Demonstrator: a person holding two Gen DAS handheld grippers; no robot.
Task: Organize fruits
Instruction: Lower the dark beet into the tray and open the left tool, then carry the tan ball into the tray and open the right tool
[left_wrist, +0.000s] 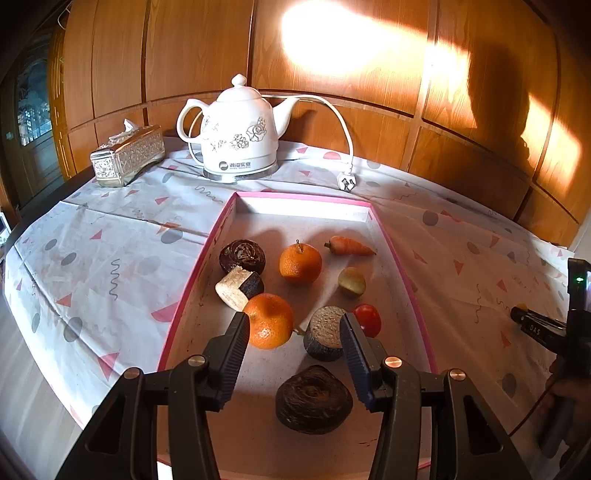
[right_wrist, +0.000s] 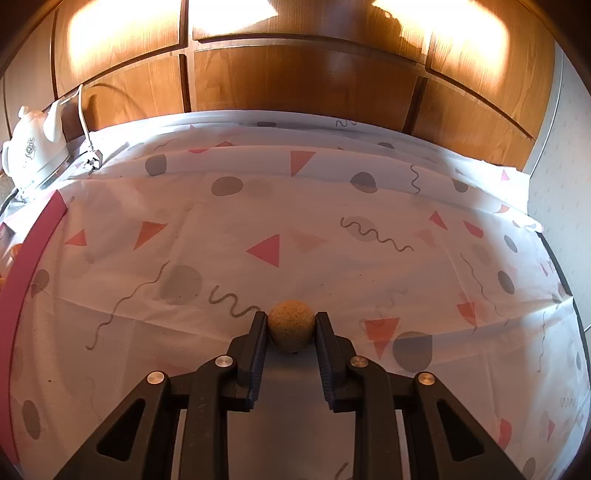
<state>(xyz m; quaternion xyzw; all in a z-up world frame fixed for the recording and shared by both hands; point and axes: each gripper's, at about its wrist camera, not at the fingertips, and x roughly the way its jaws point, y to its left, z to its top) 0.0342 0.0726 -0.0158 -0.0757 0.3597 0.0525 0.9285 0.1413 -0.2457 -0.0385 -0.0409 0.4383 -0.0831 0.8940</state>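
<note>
Your right gripper (right_wrist: 290, 325) has its jaws closed on the small, rough-skinned brown fruit (right_wrist: 291, 329) across its widest part, just above the tabletop (right_wrist: 332, 229); it looks light, firm and liable to roll, while your left gripper (left_wrist: 295, 334) gapes over the tray (left_wrist: 184, 295).

Table under patterned cloth (right_wrist: 332, 229) bears pink-rimmed tray (left_wrist: 303, 197), white kettle (left_wrist: 236, 129), silver tissue box (left_wrist: 127, 157).

Only "DAS" reads — on the right gripper (left_wrist: 535, 326) finger — kettle (left_wrist: 236, 136) logo illegible

Sunlit wood-panelled wall (left_wrist: 207, 48), patterned tablecloth (right_wrist: 332, 236), perhaps a window (left_wrist: 33, 107)
</note>
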